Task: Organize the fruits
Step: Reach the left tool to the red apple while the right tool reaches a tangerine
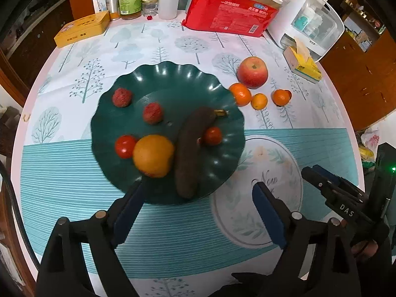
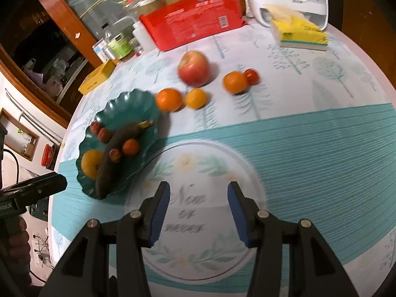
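Both jaws spread, empty: right gripper should straddle the nearest orange, squeeze gently, clear the plate rim; left gripper idle.

Both pictures are bright in the middle and dark in the corners, where the round fisheye frame cuts the view to black. The light is soft and comes from above; it makes small white glare spots on the scalloped rim of the dark green glossy plate. The red-yellow round apple throws a short soft shadow to its right. The left wrist view is mostly sharp, with slight blur on the fruits. The right wrist view has strong motion blur on the fruits and the printed tablecloth. Straight lines bend strongly near the edges.
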`<move>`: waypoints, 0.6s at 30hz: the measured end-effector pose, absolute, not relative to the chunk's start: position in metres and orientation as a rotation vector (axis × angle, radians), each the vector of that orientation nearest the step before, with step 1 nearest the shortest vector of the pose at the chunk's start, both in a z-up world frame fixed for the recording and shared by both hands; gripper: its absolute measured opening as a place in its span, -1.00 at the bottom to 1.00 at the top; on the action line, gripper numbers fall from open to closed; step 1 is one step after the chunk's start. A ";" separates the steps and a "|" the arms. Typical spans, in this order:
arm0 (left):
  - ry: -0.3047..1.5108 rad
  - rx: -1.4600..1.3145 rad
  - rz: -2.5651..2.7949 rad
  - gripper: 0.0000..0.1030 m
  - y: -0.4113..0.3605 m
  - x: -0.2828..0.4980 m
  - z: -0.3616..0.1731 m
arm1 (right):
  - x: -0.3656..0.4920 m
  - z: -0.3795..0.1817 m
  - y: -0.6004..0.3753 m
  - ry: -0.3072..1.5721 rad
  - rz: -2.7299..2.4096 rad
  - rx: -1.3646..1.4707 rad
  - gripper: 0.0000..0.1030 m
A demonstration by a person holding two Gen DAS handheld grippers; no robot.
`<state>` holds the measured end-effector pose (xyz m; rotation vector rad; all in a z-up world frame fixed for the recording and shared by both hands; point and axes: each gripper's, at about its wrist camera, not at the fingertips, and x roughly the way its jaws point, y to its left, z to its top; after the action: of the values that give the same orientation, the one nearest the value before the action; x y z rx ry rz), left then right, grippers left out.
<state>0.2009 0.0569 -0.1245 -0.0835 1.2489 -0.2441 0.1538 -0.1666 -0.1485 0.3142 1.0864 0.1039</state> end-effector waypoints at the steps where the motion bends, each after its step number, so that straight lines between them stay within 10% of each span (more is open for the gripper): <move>1: 1.249 -0.077 -0.238 0.69 0.052 0.203 -0.124 | 0.156 -0.148 -0.173 1.084 0.106 0.315 0.00; 18: 1.215 -0.028 -0.117 0.72 -0.012 0.291 -0.091 | 0.220 -0.146 -0.244 1.027 0.161 0.221 0.04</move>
<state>0.2913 -0.0124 -0.0912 -0.0284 1.2148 -0.1168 0.2196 -0.2440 -0.1457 0.2214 1.0268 0.1607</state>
